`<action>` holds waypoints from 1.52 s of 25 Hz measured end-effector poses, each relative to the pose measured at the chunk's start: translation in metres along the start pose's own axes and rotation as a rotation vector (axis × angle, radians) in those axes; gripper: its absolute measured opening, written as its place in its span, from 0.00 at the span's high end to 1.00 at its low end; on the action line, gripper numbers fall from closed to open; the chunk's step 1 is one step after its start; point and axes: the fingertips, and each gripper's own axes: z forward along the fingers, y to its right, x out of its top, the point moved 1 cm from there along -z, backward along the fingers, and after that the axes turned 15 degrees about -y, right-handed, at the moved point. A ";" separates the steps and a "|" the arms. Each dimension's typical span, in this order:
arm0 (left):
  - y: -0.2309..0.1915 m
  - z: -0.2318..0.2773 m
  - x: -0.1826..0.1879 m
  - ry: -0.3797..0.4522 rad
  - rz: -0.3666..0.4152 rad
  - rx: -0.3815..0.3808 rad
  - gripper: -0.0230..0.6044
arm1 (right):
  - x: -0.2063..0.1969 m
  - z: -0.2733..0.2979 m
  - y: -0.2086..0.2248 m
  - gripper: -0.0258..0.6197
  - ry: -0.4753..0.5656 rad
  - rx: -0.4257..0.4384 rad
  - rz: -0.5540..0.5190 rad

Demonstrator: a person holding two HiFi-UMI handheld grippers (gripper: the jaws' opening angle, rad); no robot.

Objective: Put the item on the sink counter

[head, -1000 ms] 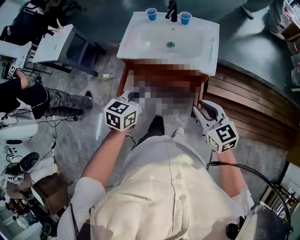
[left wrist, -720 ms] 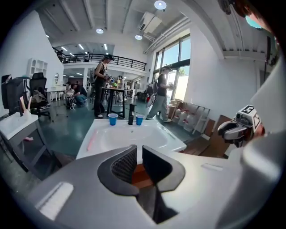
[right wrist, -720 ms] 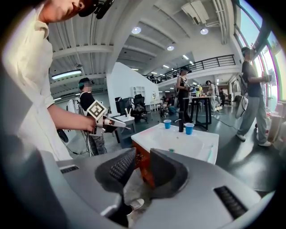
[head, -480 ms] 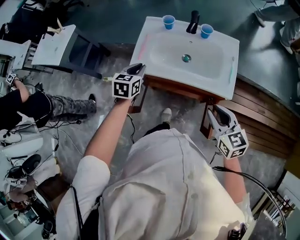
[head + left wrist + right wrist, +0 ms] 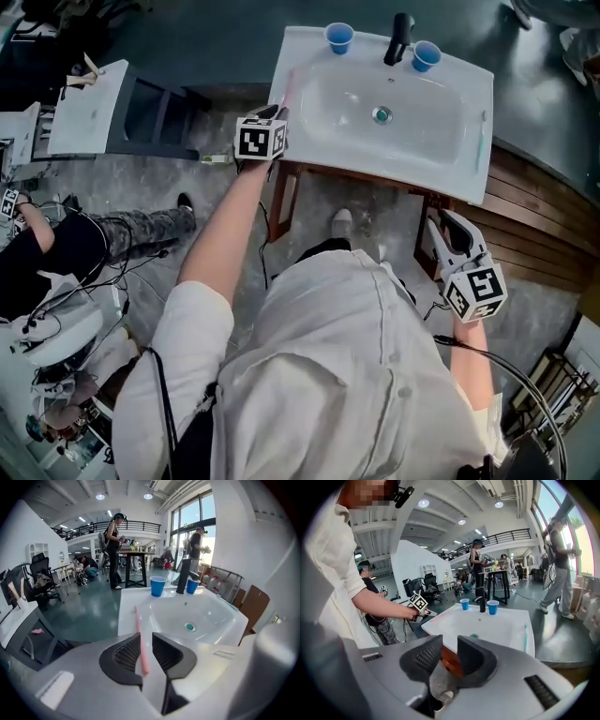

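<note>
Two claws are in play. The left claw [image 5: 146, 640] is at the left edge of the white sink table [image 5: 375, 167]. Its jaws have just been opening and now stand released, with one pink toothbrush [image 5: 138, 623] between them; it lies along the table's left rim and is not pinched. The right claw [image 5: 449, 641] hangs low beside the wooden stand [image 5: 286, 202], well apart from the table, jaws parted on nothing.

On the table stand two blue cups [image 5: 339, 37] [image 5: 425, 55], one on each side of a single black faucet [image 5: 401, 36]. One teal toothbrush [image 5: 484, 141] lies on the right rim.

In the head view the left claw's jaws are mostly hidden under its marker cube, and the pink toothbrush is only faint there. What is in the cups cannot be made out. The basin shows only its green drain [image 5: 381, 114].
</note>
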 end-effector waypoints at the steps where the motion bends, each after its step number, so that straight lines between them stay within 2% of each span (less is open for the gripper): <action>1: -0.002 0.006 0.000 -0.011 0.001 -0.005 0.87 | -0.001 0.001 0.001 0.81 -0.007 -0.007 0.010; 10: -0.012 0.036 -0.005 -0.077 0.009 0.003 0.87 | -0.002 0.008 -0.002 0.81 -0.033 -0.040 0.058; 16: -0.013 0.041 -0.008 -0.083 -0.015 -0.021 0.87 | -0.009 0.007 -0.004 0.81 -0.036 -0.050 0.076; 22: -0.012 0.034 -0.012 -0.068 -0.051 0.010 0.89 | -0.017 -0.001 -0.006 0.81 -0.029 -0.044 0.076; 31: 0.027 -0.001 -0.031 -0.013 -0.088 0.029 0.89 | -0.042 -0.025 -0.003 0.82 -0.018 0.005 0.035; 38: 0.071 -0.044 -0.079 0.020 -0.151 0.058 0.89 | -0.067 -0.065 -0.005 0.82 0.000 0.047 -0.033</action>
